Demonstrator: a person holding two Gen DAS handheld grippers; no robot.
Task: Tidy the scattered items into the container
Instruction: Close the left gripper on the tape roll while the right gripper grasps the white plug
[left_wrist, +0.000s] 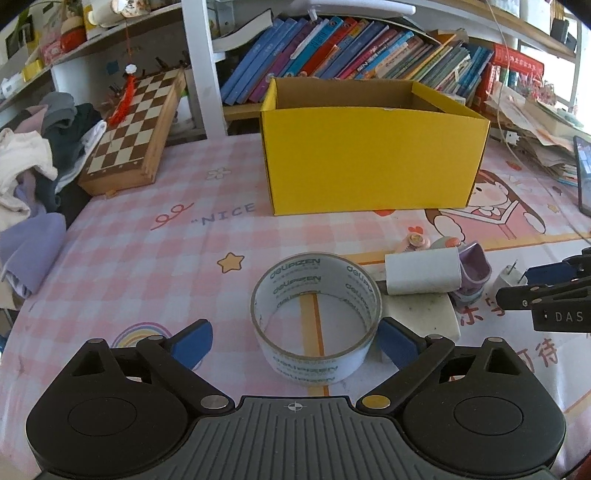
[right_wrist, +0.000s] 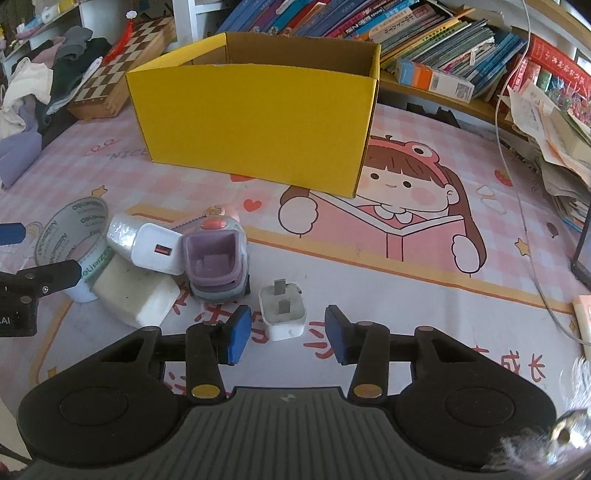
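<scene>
On the pink checked cartoon-print tablecloth (left_wrist: 155, 266) the open yellow cardboard box (left_wrist: 373, 162) stands at the far side, in front of a shelf of leaning books (left_wrist: 332, 48); a folded wooden chessboard case (left_wrist: 129, 136) and a heap of clothes (left_wrist: 33, 166) lie to its left. The scattered things sit in a tight cluster near me: a roll of clear printed packing tape (left_wrist: 316, 317), a white cylindrical roll (left_wrist: 423, 275), a flat white block (left_wrist: 424, 314) under it, a grey-and-purple toy truck (right_wrist: 218, 262), a white USB charger block (right_wrist: 157, 253) and a small white two-prong plug adapter (right_wrist: 282, 314).

My left gripper (left_wrist: 295, 341) stands spread wide with the tape roll between its blue pads (left_wrist: 194, 341); the right pad sits just beside the roll's wall, the left one clearly apart, so nothing is pinched; the white block lies close on the right (the nearest thing in the way). The tape stands on its flat edge, its open core facing up, its axis upright.

My right gripper (right_wrist: 284, 332) is half spread around the plug adapter, both pads apart from it; the adapter stands with its prongs pointing up; the toy truck is just beyond it, its purple bin tipped towards me.

Only the right wrist view shows the USB charger's port face and the adapter's top; the left view shows down into the tape's core, and catches the right gripper's fingers at its right edge.
</scene>
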